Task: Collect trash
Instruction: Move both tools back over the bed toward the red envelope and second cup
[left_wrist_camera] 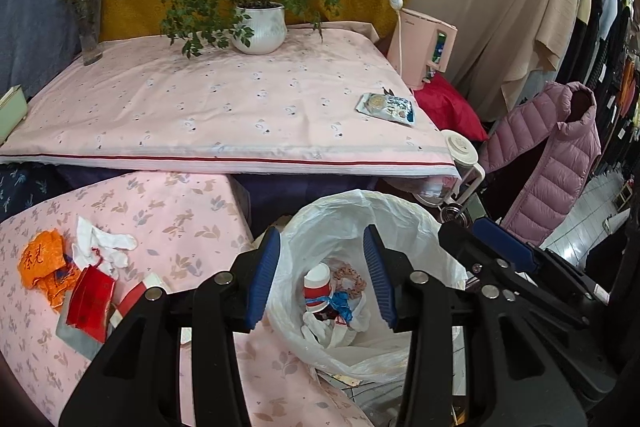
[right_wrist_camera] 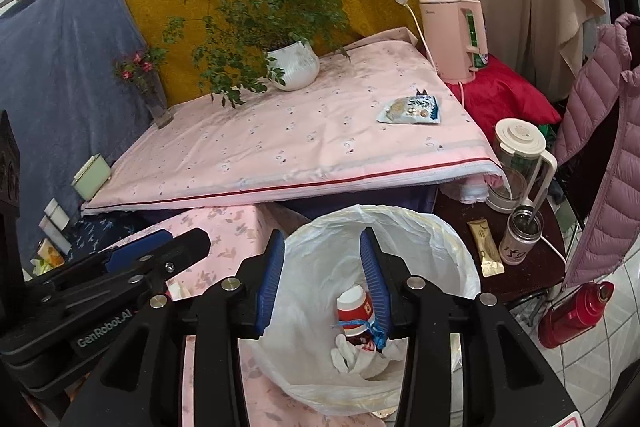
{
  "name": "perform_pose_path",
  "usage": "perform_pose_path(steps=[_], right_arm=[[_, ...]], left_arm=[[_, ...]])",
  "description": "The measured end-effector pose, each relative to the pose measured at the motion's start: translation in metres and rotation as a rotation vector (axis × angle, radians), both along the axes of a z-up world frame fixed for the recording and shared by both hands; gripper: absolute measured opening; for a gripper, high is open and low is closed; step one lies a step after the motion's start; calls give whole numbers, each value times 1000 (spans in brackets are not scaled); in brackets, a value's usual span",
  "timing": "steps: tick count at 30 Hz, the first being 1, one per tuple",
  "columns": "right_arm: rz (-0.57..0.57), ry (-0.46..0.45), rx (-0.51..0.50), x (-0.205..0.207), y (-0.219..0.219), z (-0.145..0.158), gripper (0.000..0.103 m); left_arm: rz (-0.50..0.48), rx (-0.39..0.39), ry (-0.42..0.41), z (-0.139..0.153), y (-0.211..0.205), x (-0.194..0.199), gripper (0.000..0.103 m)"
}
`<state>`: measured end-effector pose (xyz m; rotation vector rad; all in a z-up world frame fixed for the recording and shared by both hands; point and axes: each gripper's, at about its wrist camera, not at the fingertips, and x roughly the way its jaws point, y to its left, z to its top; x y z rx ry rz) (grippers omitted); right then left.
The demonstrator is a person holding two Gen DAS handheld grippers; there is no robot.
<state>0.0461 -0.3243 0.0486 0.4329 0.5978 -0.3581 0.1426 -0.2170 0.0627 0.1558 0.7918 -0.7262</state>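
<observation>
One red thermos (right_wrist_camera: pixel 576 311) (right view only)

Potted plant (left_wrist_camera: pixel 259 27) and flower vase (left_wrist_camera: pixel 90 39) at desk's (left_wrist_camera: pixel 200 107) back, pink kettle (right_wrist_camera: pixel 454 39) on red cloth (right_wrist_camera: pixel 504 99), blender jug (right_wrist_camera: pixel 516 167), mauve jacket (left_wrist_camera: pixel 552 159), red thermos (right_wrist_camera: pixel 576 313) on floor.

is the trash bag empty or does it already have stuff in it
Not empty: the white trash bag already holds a red-and-white cup, crumpled white tissue and a blue scrap.
</observation>
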Motion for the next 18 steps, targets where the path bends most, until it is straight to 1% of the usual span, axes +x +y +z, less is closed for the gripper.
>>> perform_pose_path(steps=[5, 10, 13, 18], right_arm=[[23, -12, -21, 2, 17, 9, 40], [51, -15, -24, 5, 33, 13, 40], [79, -12, -35, 10, 49, 15, 40], [139, 3, -50, 23, 79, 13, 40]], left_arm=[[33, -14, -5, 4, 21, 2, 41], [83, -29, -15, 8, 52, 6, 41], [129, -33, -20, 8, 74, 11, 44], [214, -25, -15, 0, 116, 23, 44]])
